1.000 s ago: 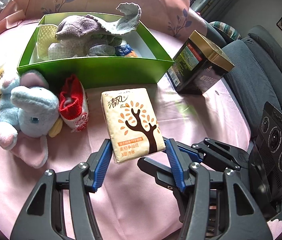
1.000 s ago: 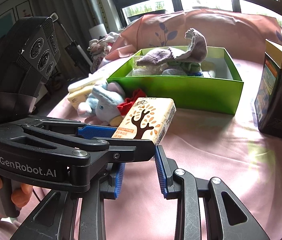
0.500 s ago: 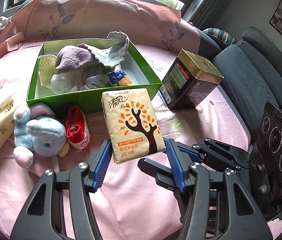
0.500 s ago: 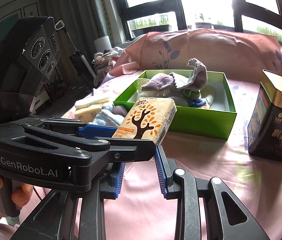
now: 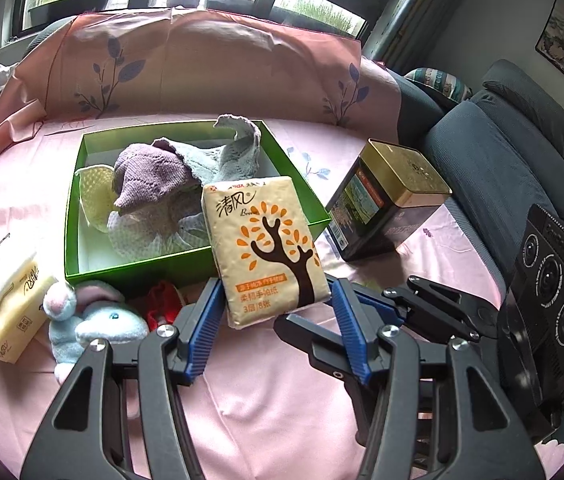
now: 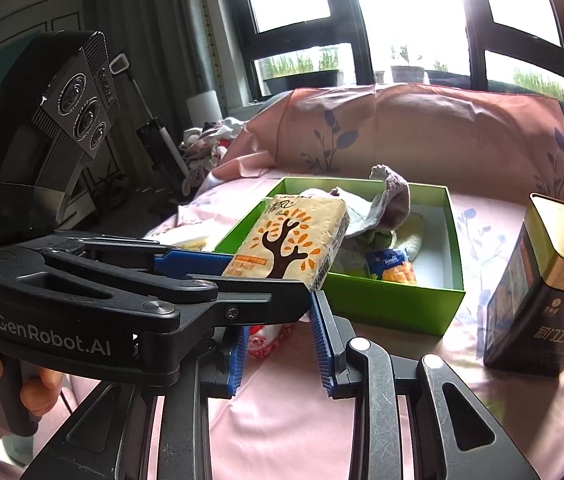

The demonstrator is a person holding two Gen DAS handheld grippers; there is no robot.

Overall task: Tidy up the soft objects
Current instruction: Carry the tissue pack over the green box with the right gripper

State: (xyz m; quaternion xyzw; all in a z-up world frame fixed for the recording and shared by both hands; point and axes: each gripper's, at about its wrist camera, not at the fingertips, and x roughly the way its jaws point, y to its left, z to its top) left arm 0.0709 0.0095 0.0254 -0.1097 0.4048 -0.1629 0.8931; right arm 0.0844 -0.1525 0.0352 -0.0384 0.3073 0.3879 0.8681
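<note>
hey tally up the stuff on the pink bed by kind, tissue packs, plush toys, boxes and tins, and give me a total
Tissue packs: 2, tree-print pack in the left gripper, yellow pack
Plush toys: 1, blue elephant
Boxes: 1, green box
Tins: 1, gold-lidded tin
Total: 5

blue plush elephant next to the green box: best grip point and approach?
Grip the plush elephant across its round head, coming from above. It lies on the pink sheet hemmed in by the green box, the yellow tissue pack and a red item, so side access looks tight; the head is the bulkiest exposed part.
</note>
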